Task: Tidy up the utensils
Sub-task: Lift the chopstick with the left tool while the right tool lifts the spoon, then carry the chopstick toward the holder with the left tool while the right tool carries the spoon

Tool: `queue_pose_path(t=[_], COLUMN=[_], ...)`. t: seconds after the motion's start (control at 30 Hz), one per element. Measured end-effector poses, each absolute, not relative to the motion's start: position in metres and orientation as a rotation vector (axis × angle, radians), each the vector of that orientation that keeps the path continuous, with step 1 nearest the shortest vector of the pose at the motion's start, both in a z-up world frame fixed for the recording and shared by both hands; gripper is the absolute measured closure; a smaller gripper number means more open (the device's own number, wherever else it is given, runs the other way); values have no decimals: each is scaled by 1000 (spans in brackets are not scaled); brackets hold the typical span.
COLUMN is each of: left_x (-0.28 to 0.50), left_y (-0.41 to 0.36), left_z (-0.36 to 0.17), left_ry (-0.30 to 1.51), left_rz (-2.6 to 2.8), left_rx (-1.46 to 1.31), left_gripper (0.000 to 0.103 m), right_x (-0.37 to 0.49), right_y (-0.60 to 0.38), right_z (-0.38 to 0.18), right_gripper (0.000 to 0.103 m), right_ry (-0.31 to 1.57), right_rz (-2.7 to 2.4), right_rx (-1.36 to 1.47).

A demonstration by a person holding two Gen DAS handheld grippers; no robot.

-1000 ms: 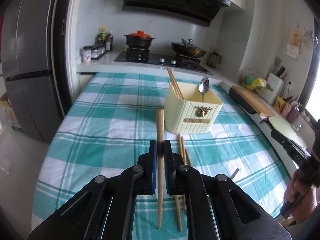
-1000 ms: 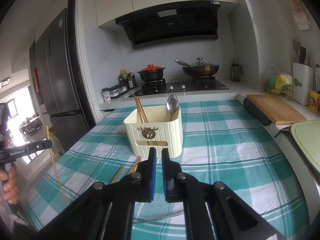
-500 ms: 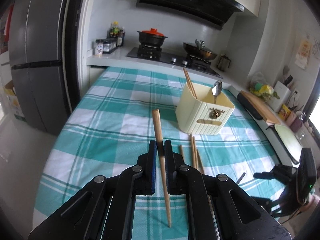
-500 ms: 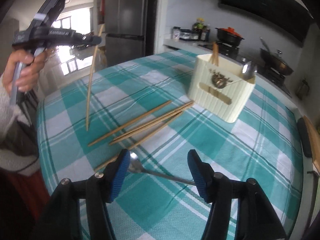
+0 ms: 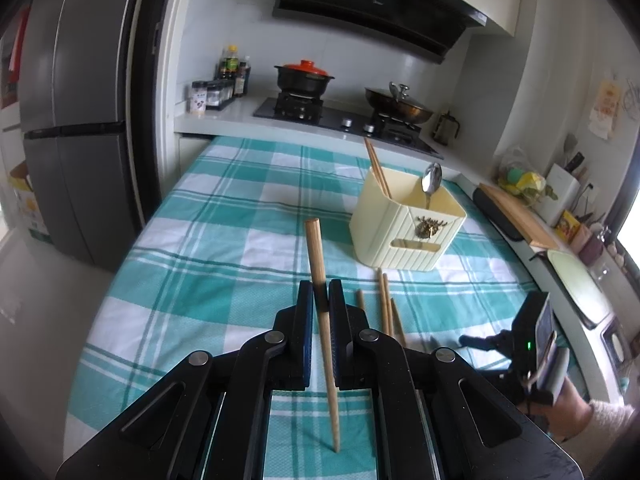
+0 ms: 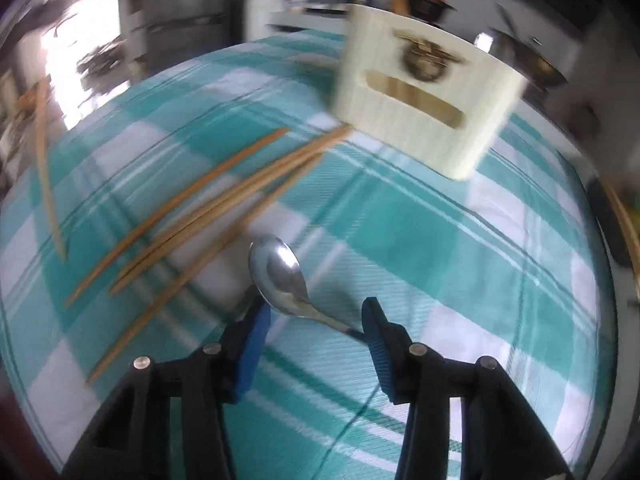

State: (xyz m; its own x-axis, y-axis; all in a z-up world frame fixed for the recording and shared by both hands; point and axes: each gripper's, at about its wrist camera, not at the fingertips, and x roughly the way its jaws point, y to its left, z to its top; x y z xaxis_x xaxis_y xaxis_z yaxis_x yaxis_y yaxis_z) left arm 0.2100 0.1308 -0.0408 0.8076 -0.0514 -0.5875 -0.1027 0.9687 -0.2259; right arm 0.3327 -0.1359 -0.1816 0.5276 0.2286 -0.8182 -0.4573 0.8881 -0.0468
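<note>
My left gripper (image 5: 320, 300) is shut on a wooden chopstick (image 5: 316, 252), held above the checked tablecloth and leaning slightly. A cream utensil holder (image 5: 404, 228) beyond it holds chopsticks (image 5: 376, 166) and a spoon (image 5: 432, 180). In the blurred right wrist view my right gripper (image 6: 316, 312) hangs low over the table, jaws closing, with a metal spoon (image 6: 280, 276) lying between its fingers; the pads do not press on it. Several loose chopsticks (image 6: 224, 200) lie left of that spoon, in front of the holder (image 6: 424, 96).
The teal checked tablecloth (image 5: 224, 232) covers the table. A stove with pots (image 5: 304, 80) stands on the counter behind, a fridge (image 5: 72, 120) at the left. A cutting board (image 5: 516, 216) and a plate (image 5: 576, 284) lie along the right counter. A hand (image 5: 572, 412) holds the right gripper.
My right gripper opened, tipped downward and dropped toward the table until the spoon lay between its fingers. The left gripper kept hold of its chopstick, which now leans a little.
</note>
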Motion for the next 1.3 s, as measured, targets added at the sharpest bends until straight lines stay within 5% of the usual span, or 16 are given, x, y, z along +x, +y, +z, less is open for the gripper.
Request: queue_pose_path(t=[0.13, 0.43, 0.63, 0.83, 1.17, 1.23, 1.27, 1.3], left_x=[210, 213, 212, 212, 211, 211, 211, 210], left_y=[131, 127, 123, 119, 115, 114, 114, 114], left_z=[-41, -41, -40, -38, -37, -37, -38, -38], left_ry=[631, 622, 620, 621, 621, 618, 616, 614], left_rz=[26, 10, 8, 2, -5, -6, -5, -5], left_rx=[-257, -252, -243, -239, -232, -229, -229, -230], left_gripper=[98, 98, 98, 98, 98, 98, 98, 98], right_x=[358, 349, 325, 317, 379, 377, 375, 373], right_y=[-178, -192, -204, -187, -152, -145, -145, -148], right_z=[-177, -177, -171, -158, -180, -182, -180, -179], right_gripper=[53, 43, 44, 40, 39, 51, 67, 67], right_ry=[989, 1011, 1177, 976, 942, 923, 907, 904], right_rz=[274, 542, 699, 575, 405, 364, 364, 362], right_rx=[-38, -427, -227, -317, -167, -232, -244, -235])
